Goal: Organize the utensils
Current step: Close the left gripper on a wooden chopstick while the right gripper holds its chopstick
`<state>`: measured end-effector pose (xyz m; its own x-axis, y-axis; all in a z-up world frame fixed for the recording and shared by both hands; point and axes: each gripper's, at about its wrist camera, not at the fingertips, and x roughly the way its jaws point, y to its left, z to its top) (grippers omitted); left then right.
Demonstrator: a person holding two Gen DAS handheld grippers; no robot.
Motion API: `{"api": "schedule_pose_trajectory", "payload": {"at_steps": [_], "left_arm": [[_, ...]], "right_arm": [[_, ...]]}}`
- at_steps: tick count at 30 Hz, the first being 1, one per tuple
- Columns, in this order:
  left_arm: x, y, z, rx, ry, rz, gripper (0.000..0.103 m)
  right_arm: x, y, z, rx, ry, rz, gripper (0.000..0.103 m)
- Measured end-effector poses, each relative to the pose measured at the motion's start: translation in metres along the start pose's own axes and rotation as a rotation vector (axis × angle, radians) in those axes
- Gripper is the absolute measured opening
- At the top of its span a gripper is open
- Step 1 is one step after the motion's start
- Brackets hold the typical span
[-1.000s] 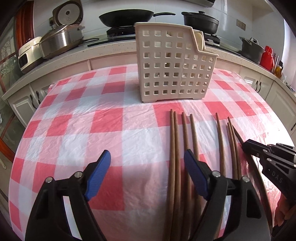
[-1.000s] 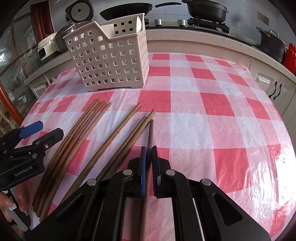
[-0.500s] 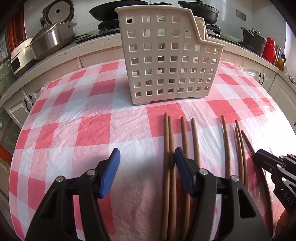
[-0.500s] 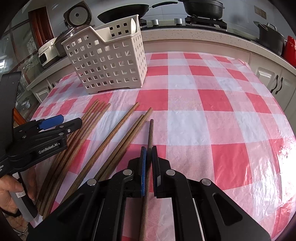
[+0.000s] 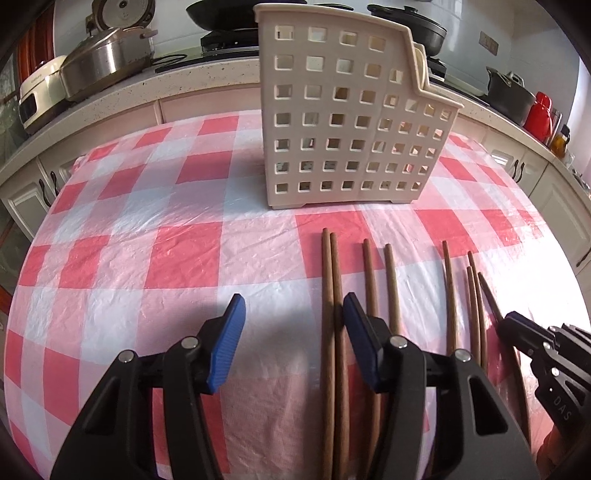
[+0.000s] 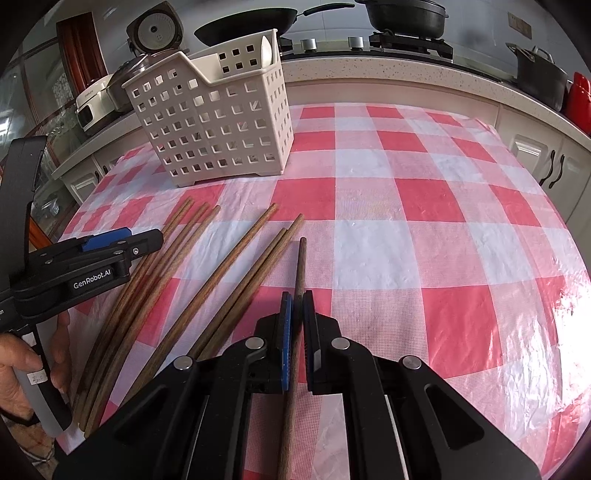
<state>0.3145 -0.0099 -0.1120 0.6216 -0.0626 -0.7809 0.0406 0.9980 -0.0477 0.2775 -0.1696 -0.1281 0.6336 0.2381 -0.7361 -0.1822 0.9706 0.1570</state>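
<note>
Several brown wooden chopsticks [image 5: 330, 295] lie side by side on the red-and-white checked tablecloth, in front of a cream perforated utensil basket [image 5: 343, 122]. My left gripper [image 5: 293, 314] is open, low over the cloth, its right finger beside the leftmost pair of chopsticks. My right gripper [image 6: 297, 314] is shut on one chopstick [image 6: 300, 266], the rightmost one, which points toward the basket [image 6: 214, 125]. The left gripper also shows in the right wrist view [image 6: 122, 240], and the right gripper in the left wrist view [image 5: 517, 325].
The table [image 6: 424, 206] is covered with a plastic checked cloth. A counter behind holds a rice cooker [image 5: 107, 62], a stove with black pans [image 6: 402, 14], a dark pot [image 5: 509, 92] and a red thermos [image 5: 539, 114]. A white spoon [image 6: 266, 50] stands in the basket.
My left gripper has moved forward toward the basket and narrowed slightly. My right gripper stays shut on its chopstick, almost still.
</note>
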Motion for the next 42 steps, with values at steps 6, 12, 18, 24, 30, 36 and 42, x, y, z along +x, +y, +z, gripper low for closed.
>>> {"api": "schedule_pose_trajectory", "payload": {"at_steps": [6, 12, 18, 24, 30, 36, 42], "left_arm": [[-0.001, 0.001, 0.001, 0.004, -0.010, 0.011, 0.053], [-0.002, 0.003, 0.001, -0.015, -0.014, 0.008, 0.052], [-0.001, 0.008, 0.001, -0.029, -0.013, 0.015, 0.052], [0.006, -0.001, 0.001, 0.035, -0.014, 0.057, 0.052], [0.010, -0.006, 0.009, 0.077, 0.015, 0.046, 0.042], [0.015, -0.009, 0.018, 0.104, 0.060, 0.032, 0.040], [0.014, -0.005, 0.016, 0.104, 0.037, 0.024, 0.006]], "right_arm": [[0.000, 0.000, 0.000, 0.001, 0.000, 0.001, 0.006], [0.000, -0.002, 0.000, 0.008, 0.000, 0.009, 0.006], [0.000, -0.002, 0.000, 0.010, 0.000, 0.011, 0.006], [0.000, -0.001, 0.000, 0.007, 0.000, 0.009, 0.006], [0.001, 0.006, 0.002, -0.043, 0.015, -0.030, 0.006], [0.008, 0.011, 0.011, -0.098, 0.050, -0.063, 0.006], [0.012, 0.008, 0.018, -0.121, 0.065, -0.057, 0.006]]}}
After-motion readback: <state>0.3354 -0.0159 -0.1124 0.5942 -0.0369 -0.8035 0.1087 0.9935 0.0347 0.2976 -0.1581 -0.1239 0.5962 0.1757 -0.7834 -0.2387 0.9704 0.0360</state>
